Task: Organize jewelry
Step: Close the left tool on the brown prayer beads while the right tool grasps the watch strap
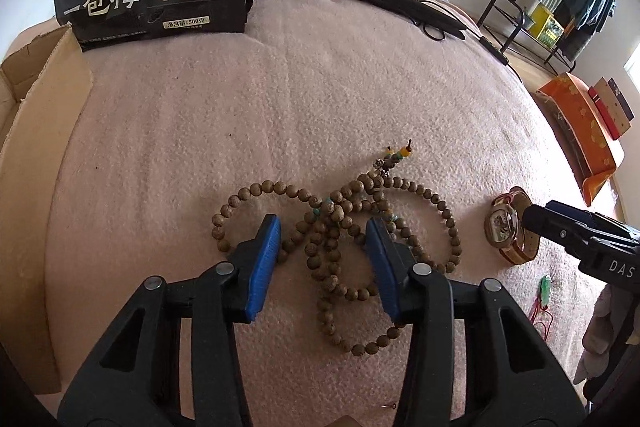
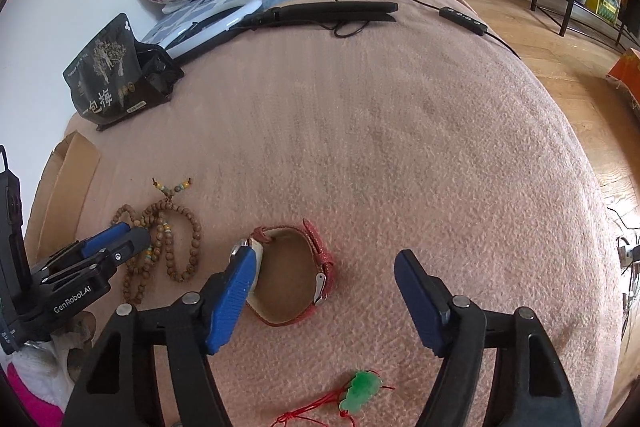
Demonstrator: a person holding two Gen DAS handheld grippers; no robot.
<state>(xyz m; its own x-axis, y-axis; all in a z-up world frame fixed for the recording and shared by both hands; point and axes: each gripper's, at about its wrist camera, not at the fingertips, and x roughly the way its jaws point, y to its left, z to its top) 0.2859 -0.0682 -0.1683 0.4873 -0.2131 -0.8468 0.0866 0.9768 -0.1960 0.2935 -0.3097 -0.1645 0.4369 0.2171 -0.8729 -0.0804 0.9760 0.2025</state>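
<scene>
The left gripper (image 1: 323, 227) is held open over the wooden bead string (image 1: 344, 223), whose tangled middle strands lie between its blue pads (image 1: 266, 259); no pad is seen pressing on a bead. The right gripper (image 2: 324, 279) is also held open, with the watch (image 2: 294, 275) between its fingers: the watch face is just beside the left-hand pad, while the far pad stands well apart from the red strap. A green pendant (image 2: 360, 391) on red cord is seen below that gripper, nearer the camera.

The step in hand is judged to be a double pick-up from the pink blanket (image 2: 400, 147). The beads are best pinched where several strands cross, so that loose loops are not left trailing. The watch is best gripped across the case or strap, and the blanket pile should not be caught.
</scene>
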